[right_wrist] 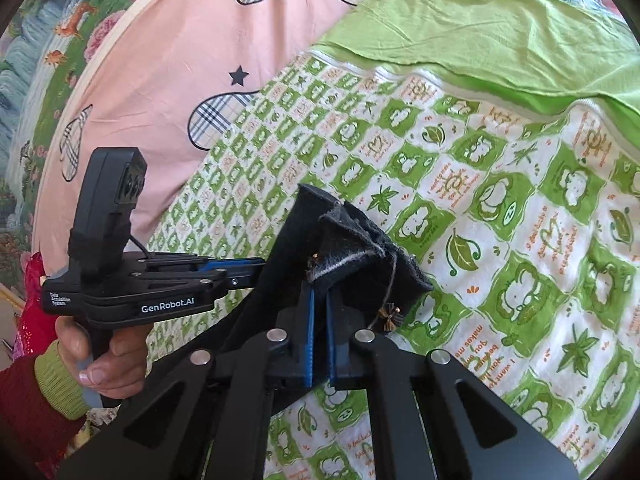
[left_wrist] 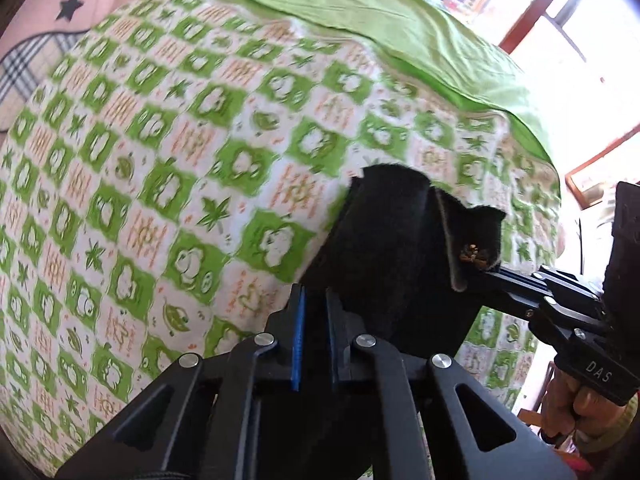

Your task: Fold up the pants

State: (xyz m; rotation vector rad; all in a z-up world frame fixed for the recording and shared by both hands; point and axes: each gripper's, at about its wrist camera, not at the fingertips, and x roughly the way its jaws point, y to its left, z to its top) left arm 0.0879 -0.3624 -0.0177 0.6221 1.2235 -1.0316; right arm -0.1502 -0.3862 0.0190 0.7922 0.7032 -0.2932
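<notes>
- Nearest the left wrist camera, the left gripper (left_wrist: 316,300) had its two blue-padded fingers (left_wrist: 298,340) drawn close together, pinching an edge of the black fleecy pants (left_wrist: 384,248).
- Those pants hung bunched between the two tools, lifted above the green-and-white frog-patterned quilt (left_wrist: 160,184), with a small brown bow (left_wrist: 472,254) showing on the turned-over flap.
- At the right of the same view, the right gripper (left_wrist: 492,274) reached in sideways, its narrow black fingers closed on the flap just beside the bow.
- From the right wrist camera, the right gripper (right_wrist: 320,292) showed its blue fingers (right_wrist: 308,340) nearly together, clamped on a fold of the black cloth (right_wrist: 360,248), where a pale inner seam was exposed.
- To the left in that view, the left gripper (right_wrist: 260,264) was held by a hand (right_wrist: 100,356) in a red sleeve, its fingertips buried in the cloth.
- Farther off lay a plain lime-green sheet (right_wrist: 480,32) and a pink cover with plaid hearts (right_wrist: 168,60).
</notes>
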